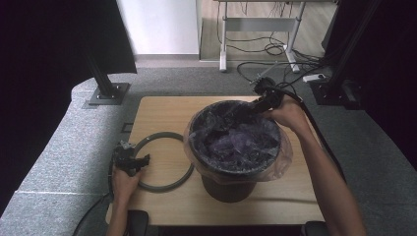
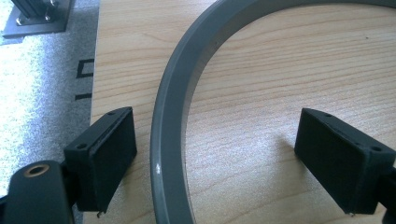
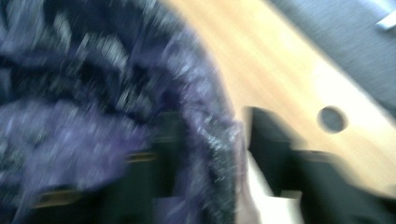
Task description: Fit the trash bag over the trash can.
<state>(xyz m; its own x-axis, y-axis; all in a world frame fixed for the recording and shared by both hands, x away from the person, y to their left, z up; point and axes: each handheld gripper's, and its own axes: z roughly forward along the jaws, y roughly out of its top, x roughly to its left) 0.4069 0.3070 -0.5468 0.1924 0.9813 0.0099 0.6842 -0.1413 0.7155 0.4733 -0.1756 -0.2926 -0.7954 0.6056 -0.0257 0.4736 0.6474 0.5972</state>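
With your right gripper (image 1: 255, 104) straddling the bin (image 1: 235, 147) rim, gap narrow, grip unclear, and left gripper (image 2: 219, 154) wide around the ring (image 2: 170, 140), a jerk could tear the liner (image 1: 236, 142).

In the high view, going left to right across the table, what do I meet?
Left gripper → grey ring lying flat on the table → black bin lined with a clear bag → right gripper at the bin's far right rim.
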